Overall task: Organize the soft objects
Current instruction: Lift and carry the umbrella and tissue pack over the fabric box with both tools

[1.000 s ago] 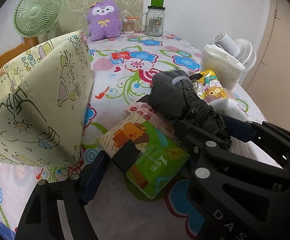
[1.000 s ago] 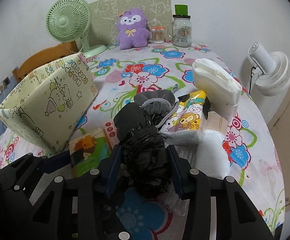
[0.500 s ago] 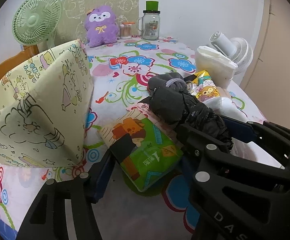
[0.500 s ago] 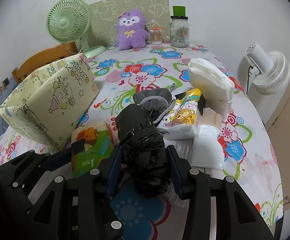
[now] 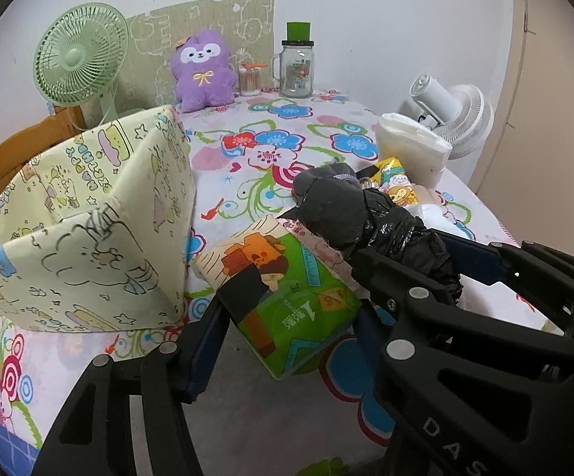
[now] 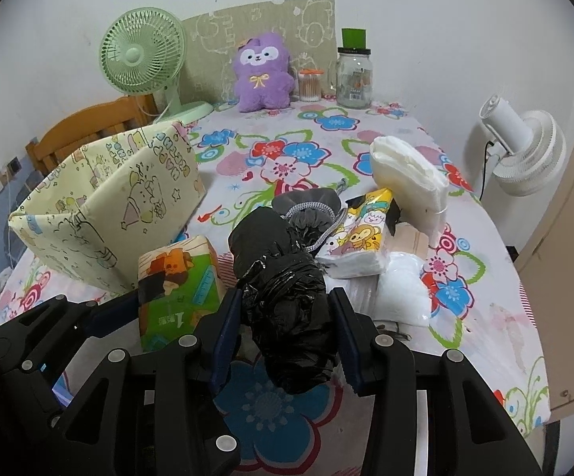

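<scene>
A green tissue pack (image 5: 287, 301) with a cartoon print sits between the blue pads of my left gripper (image 5: 287, 319), which is shut on it and holds it tilted just above the tablecloth. My right gripper (image 6: 287, 323) is shut on a black plastic bundle (image 6: 283, 293), raised slightly over the table. The right wrist view shows the green tissue pack (image 6: 176, 277) held up just left of the bundle. A yellow fabric storage box (image 5: 88, 238) stands open at the left, close to the pack.
A grey drawstring pouch (image 6: 307, 208), a cartoon tissue pack (image 6: 366, 230), a white pad stack (image 6: 406, 174) and a white bag (image 6: 402, 285) lie at the right. A purple plush (image 6: 263, 75), a green fan (image 6: 140, 55) and a jar (image 6: 354, 75) line the back wall.
The left jaws have narrowed onto the green tissue pack, which now tilts up off the cloth. Both grippers have risen a little with their loads.
</scene>
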### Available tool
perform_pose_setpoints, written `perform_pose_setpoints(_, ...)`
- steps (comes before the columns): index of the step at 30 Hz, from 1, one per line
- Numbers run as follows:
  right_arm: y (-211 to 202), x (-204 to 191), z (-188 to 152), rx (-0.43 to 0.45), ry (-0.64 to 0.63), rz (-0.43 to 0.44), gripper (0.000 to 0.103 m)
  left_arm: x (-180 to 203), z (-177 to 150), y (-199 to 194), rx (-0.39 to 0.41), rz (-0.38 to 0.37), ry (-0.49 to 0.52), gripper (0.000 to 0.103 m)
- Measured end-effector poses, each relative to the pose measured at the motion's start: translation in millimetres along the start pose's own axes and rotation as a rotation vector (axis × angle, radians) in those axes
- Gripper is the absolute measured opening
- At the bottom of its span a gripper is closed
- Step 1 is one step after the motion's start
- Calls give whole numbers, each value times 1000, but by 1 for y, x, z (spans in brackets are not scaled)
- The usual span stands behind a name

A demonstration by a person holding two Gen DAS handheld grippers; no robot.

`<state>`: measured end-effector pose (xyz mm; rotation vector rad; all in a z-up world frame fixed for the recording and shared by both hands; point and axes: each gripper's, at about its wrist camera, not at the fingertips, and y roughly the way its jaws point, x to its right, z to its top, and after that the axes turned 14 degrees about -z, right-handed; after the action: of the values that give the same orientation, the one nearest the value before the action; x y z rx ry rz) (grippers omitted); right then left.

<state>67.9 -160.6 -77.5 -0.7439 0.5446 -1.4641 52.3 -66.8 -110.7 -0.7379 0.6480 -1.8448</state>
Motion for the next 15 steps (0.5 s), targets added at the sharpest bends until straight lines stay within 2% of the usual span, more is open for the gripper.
perform_pose_setpoints(15, -32, 6, 7, 53, 41, -48, 48, 11, 9, -25, 41, 1, 43, 66)
